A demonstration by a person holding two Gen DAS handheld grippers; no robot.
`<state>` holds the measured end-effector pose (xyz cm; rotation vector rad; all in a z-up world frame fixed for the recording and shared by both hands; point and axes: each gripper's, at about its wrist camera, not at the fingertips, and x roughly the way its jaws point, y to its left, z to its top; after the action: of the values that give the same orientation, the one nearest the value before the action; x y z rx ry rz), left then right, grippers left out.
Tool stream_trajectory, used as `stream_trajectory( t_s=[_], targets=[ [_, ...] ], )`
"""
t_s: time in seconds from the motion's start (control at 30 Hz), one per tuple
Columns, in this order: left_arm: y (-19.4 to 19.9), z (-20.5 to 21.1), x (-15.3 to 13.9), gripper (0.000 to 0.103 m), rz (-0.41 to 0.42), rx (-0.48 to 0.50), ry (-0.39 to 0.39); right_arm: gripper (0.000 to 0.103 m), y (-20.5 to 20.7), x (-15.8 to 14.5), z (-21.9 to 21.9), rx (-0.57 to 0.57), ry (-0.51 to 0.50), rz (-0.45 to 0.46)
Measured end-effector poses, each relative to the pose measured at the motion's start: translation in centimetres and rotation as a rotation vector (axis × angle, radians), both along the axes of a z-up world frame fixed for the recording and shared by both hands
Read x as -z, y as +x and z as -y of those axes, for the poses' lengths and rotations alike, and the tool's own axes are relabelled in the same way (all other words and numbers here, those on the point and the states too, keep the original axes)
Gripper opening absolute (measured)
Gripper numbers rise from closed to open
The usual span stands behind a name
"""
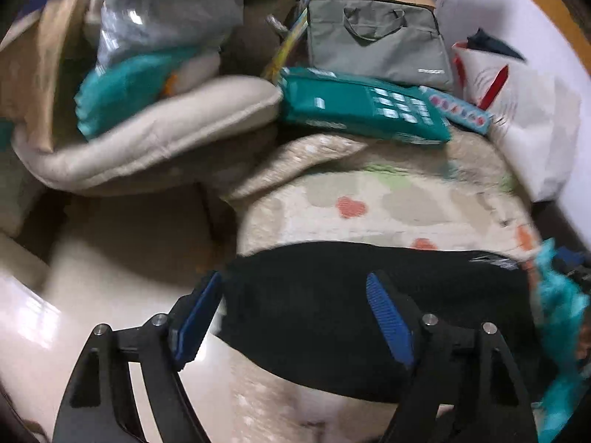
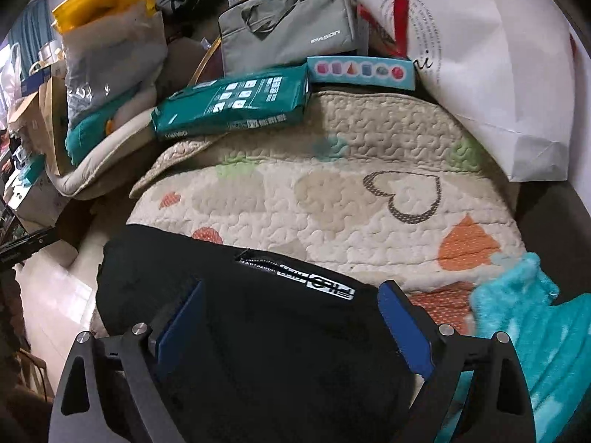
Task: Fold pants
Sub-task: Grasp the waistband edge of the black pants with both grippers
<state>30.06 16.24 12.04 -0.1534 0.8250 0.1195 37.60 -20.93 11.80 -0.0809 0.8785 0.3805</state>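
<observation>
Quilted heart-print blanket [image 2: 332, 199] under black pants [image 2: 258, 332], clutter behind.

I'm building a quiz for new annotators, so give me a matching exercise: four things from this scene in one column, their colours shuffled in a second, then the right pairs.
Things:
1. pants
2. laptop bag
3. fluffy blanket
4. paper bag

Colours:
A. grey
B. white with red print
C. black
D. turquoise

Pairs: 1-C, 2-A, 3-D, 4-B
</observation>
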Motion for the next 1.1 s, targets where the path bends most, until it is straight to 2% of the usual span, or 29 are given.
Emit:
stream_trajectory(
  t_s=[0.07, 0.17, 0.43, 0.6, 0.97, 1.1],
  targets=[
    [0.0, 0.4, 1.0, 0.080, 0.003, -0.025, 0.084, 0.096, -0.3, 0.6, -0.6, -0.015, -0.028, 0.017],
    [0.6, 1.2, 1.8, 0.080, -0.024, 0.006, 0.132, 0.096, -0.3, 1.6, -1.6, -0.029, -0.062, 0.035],
    [1.2, 2.8, 1.6, 0.080, -0.014, 0.012, 0.073, 0.096, -0.3, 2.5, -2.9, -0.049, -0.041, 0.007],
    [1.2, 4.1, 2.2, 0.080, -0.023, 0.035, 0.108, 0.096, -0.6, 2.8, -2.8, -0.051, -0.047, 0.004],
    [1.8, 3.3, 3.5, 0.080, -0.051, 0.053, 0.088, 0.096, 0.3, 4.4, -1.2, -0.013, -0.028, -0.040],
    [2.6, 2.5, 4.3, 0.080, -0.049, 0.100, 0.097, 0.096, 1.1, 4.9, -1.5, -0.033, -0.056, -0.046]
  ],
)
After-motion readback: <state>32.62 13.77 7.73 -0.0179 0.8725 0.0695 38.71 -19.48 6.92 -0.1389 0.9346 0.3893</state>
